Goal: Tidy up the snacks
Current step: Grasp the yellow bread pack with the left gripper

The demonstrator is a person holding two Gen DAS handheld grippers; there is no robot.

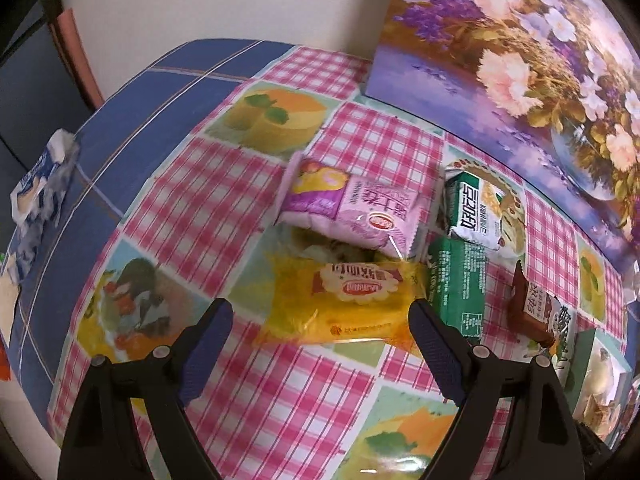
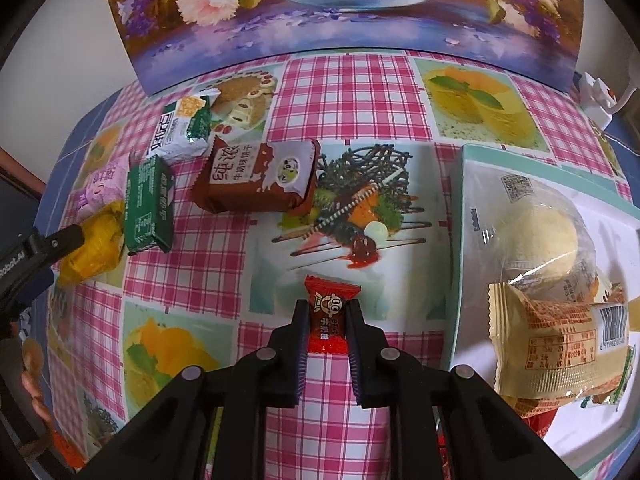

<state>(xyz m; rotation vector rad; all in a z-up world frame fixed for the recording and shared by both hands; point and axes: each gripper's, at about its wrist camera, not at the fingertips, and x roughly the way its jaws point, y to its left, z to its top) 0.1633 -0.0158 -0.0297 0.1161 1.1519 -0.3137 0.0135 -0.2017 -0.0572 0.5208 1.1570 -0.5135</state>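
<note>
I see the pink-checked tablecloth carrying a white tray at right that holds a clear-bagged round bun and a beige snack packet. Left gripper is spread wide, hovering over the yellow snack pack, with the purple pack and green packet just beyond it. Right gripper is pinching a small red candy above the cloth, left of the tray, brown biscuit pack farther off.
</note>
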